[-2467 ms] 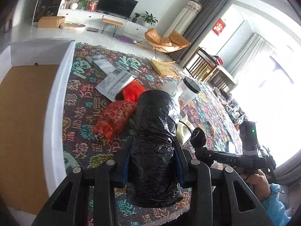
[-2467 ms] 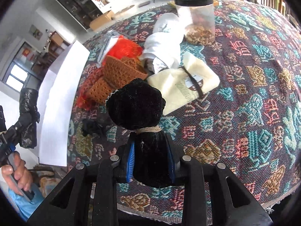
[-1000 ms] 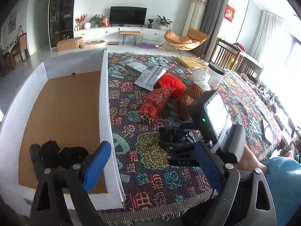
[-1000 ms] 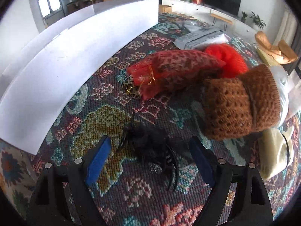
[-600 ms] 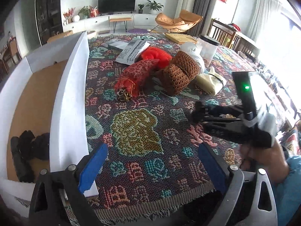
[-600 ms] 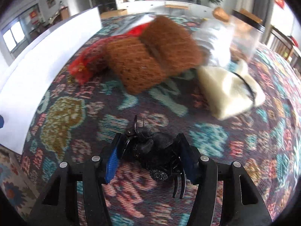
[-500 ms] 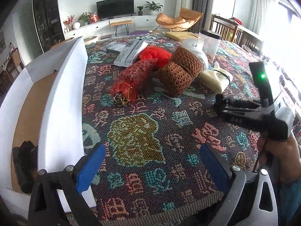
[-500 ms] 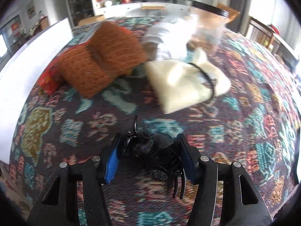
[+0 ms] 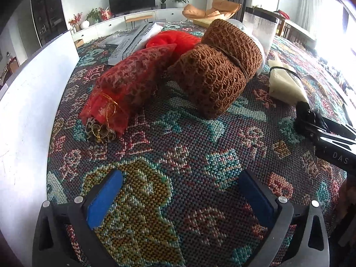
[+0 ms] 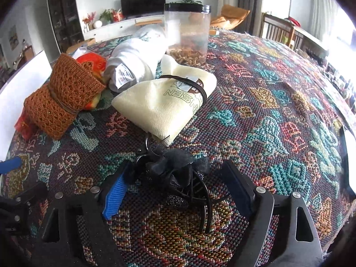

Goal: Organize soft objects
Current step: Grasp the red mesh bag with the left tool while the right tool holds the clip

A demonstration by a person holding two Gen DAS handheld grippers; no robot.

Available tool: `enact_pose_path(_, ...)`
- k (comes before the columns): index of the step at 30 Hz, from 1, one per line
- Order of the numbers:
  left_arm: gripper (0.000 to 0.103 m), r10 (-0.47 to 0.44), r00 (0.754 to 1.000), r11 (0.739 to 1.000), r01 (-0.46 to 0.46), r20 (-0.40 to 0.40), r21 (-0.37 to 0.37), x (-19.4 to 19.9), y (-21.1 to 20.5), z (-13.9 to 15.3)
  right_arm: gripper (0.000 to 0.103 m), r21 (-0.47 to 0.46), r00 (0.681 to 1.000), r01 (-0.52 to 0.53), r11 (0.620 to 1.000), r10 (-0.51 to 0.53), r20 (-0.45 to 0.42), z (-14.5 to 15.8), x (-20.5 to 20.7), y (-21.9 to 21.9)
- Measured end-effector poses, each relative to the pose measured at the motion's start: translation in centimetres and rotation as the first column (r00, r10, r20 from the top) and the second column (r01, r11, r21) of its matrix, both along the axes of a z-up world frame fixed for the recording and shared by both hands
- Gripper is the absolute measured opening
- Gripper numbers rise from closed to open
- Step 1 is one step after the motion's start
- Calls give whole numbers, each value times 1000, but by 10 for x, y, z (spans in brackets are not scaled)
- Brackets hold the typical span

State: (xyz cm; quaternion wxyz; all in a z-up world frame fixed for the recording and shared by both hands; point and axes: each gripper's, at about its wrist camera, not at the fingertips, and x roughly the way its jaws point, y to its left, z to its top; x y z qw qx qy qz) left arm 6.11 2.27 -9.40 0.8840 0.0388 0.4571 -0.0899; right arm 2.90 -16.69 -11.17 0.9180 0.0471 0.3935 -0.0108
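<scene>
My right claw [image 10: 175,184] has just been opening, jaws now apart around the black bow hair claw [image 10: 173,173] low in frame centre: light, floppy gauze on brittle plastic teeth, so I'd pinch the knot.

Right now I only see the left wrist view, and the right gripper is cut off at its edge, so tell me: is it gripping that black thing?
Observer: No. The right gripper has just been opening its jaws. The black hair clip lies on the tablecloth between them, with one pad clear of it.
Operator: What is behind the brown knit roll?
Observer: A rolled white cloth with a sewn label, beside the clear jar.
</scene>
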Motion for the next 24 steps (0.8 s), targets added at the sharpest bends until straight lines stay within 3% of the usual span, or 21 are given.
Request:
enact_pose_path(9, 103, 12, 1000, 1000, -12, -11, 7, -1, 0, -2, 87, -7, 1000, -4, 1000, 4, -4, -1, 9, 8)
enact_pose_path(12, 103, -22, 997, 999, 24, -75, 24, 4, -1, 1, 87, -4, 1000, -7, 1000, 7, -4, -2, 9, 8)
enact_pose_path(14, 103, -28, 995, 999, 31, -92, 35, 9, 4, 10, 88, -4, 1000, -7, 1000, 7, -4, -2, 9, 8)
enact_pose_path(17, 103, -34, 999, 996, 37, -41, 76, 17, 12, 38, 89, -4, 1000, -8, 1000, 8, -4, -3, 10, 8)
enact_pose_path(21, 103, 10, 1000, 983, -5, -29, 186, 59, 24, 65, 89, -3, 1000, -13, 1000, 13, -6, -2, 11, 10)
enact_pose_path(24, 103, 68, 993, 983, -49, -102, 178, 102, 40, 60, 89, -2, 1000, -14, 1000, 14, -6, -2, 11, 10)
